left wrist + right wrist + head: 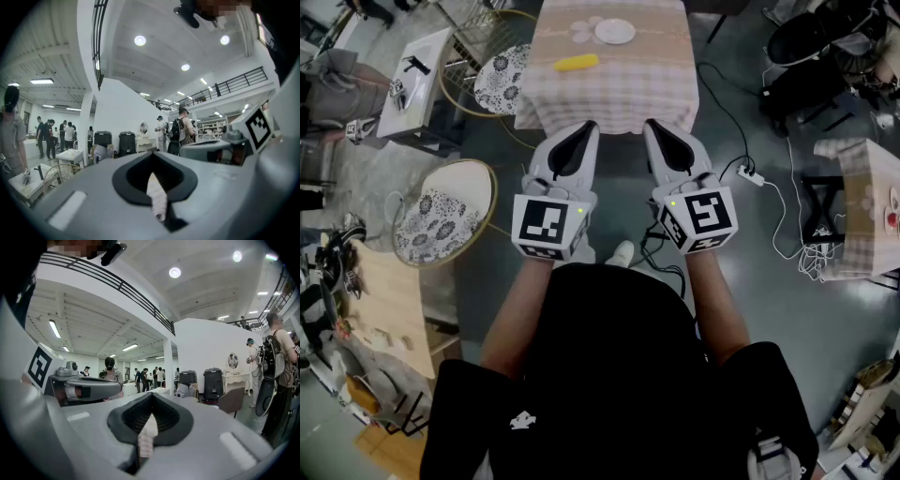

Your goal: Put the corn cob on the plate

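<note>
The corn cob point(577, 63) is a short yellow cob lying flat on its side on the desk point(619, 89), which is covered with a pale checked cloth. It sits towards the desk's left side, about midway between the near and far edges. Its length runs roughly across the desk, with the right end tipped slightly towards the far edge. The plate point(615, 31) is small, round and white. It lies flat further back on the desk, near the middle of its width and clearly apart from the cob.
</note>
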`<state>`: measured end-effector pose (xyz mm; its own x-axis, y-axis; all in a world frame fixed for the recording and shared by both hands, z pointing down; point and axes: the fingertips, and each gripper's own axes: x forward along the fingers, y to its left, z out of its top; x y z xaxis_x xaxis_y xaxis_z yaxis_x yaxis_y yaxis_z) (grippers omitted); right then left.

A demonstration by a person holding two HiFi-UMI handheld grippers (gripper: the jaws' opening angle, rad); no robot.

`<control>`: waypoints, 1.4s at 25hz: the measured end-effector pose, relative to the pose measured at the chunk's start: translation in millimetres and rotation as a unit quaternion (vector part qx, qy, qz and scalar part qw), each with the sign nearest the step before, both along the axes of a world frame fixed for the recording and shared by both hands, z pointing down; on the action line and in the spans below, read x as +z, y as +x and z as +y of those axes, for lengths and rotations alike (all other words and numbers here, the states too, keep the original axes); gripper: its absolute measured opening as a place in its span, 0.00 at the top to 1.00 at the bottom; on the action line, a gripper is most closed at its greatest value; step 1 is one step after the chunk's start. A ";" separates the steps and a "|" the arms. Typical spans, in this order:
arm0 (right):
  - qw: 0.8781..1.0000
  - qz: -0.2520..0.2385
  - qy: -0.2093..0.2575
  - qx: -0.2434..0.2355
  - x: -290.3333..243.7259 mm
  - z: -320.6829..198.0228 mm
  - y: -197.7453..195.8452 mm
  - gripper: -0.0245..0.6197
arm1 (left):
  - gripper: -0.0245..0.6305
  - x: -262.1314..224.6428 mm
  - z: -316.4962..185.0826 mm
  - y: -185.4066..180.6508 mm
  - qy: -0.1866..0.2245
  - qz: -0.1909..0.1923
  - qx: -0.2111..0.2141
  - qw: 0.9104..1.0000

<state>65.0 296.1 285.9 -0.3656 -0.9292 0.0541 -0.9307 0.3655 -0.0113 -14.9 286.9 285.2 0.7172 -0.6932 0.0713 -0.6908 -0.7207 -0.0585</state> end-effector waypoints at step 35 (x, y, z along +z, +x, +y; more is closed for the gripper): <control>0.998 -0.026 -0.021 -0.051 7.1 -32.8 21.9 0.96 | 0.95 5.4 -19.9 10.0 -0.011 0.003 -0.035 0.999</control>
